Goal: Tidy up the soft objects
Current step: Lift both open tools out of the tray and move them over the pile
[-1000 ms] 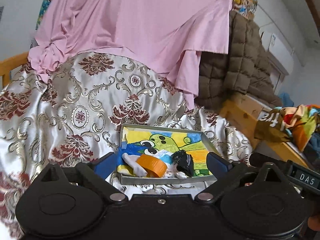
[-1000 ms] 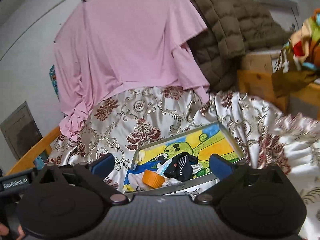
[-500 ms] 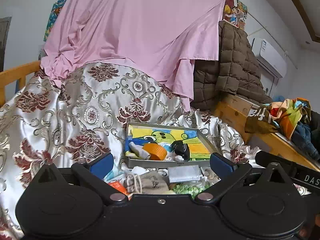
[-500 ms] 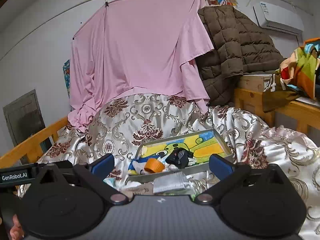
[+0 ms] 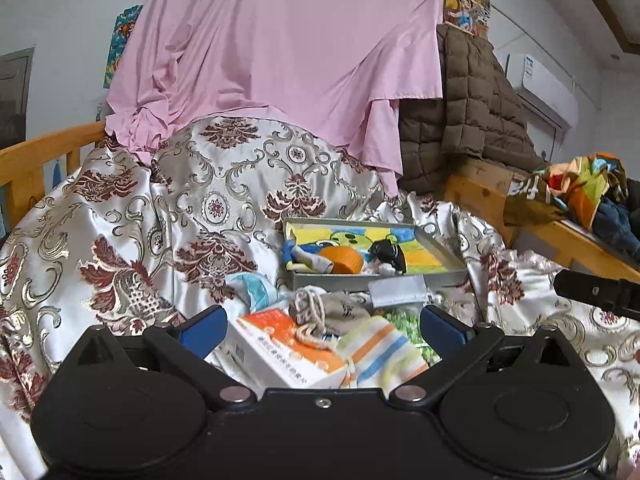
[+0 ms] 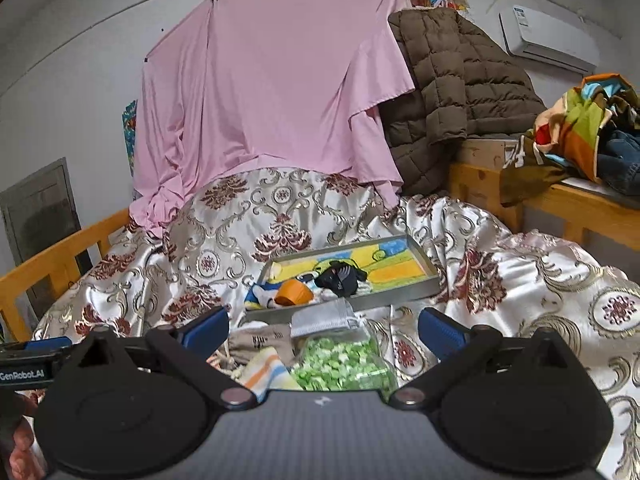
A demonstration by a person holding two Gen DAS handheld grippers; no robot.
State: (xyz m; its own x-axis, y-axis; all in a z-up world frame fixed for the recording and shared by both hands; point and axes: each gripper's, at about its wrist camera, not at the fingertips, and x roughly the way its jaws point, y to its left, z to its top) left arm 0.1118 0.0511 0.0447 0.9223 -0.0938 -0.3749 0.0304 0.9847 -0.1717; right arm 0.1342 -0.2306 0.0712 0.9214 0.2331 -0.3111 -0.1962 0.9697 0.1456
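The left hand-held gripper is spread wide and empty, as is the right hand-held gripper. Between and below their fingers lies a pile: striped sock, orange box, green bag. Just beyond sits the tray on the bed.

Soft clutter fronting tray (crowded), bedspread right clear

We see a pink sheet hung on the white wall, an air conditioner, and wooden furniture at right.
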